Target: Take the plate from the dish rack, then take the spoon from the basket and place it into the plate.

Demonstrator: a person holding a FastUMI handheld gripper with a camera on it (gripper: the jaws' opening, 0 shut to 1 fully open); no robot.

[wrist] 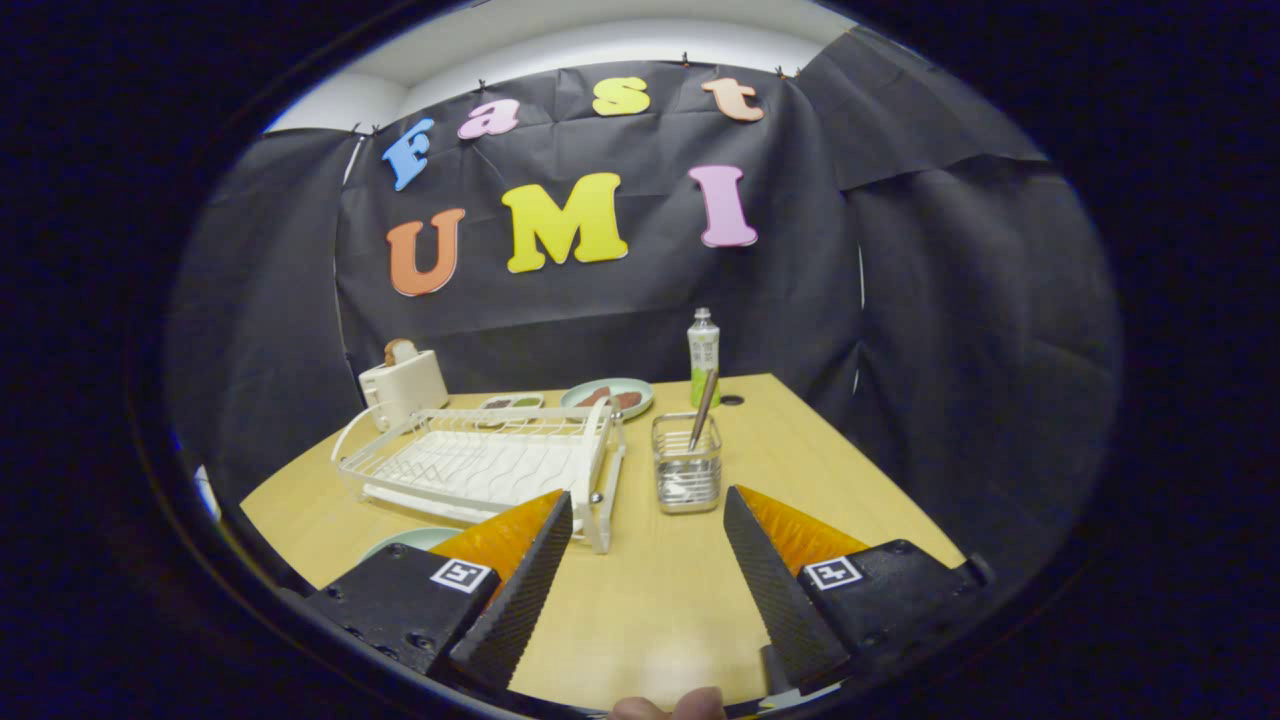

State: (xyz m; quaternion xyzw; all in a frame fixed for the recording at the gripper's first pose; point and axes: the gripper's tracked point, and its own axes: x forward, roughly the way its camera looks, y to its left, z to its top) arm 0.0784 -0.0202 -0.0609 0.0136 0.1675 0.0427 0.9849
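1. Gripper view: the gripper (648,560) has its fingers spread wide over the wooden table (650,600), holding nothing.
2. The white dish rack (480,465) stands empty just beyond the left finger; a pale plate (410,540) lies on the table beside that finger.
3. Beyond the fingers, the spoon (702,410) stands tilted in the wire basket (687,475).
4. A toaster (403,385), a bottle (703,355) and a plate of food (608,397) sit further back.

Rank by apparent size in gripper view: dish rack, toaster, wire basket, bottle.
1. dish rack, clearly largest
2. toaster
3. wire basket, close to the toaster; it sits nearer the camera, so unsure
4. bottle, smallest, also farthest

Open gripper holds nothing.
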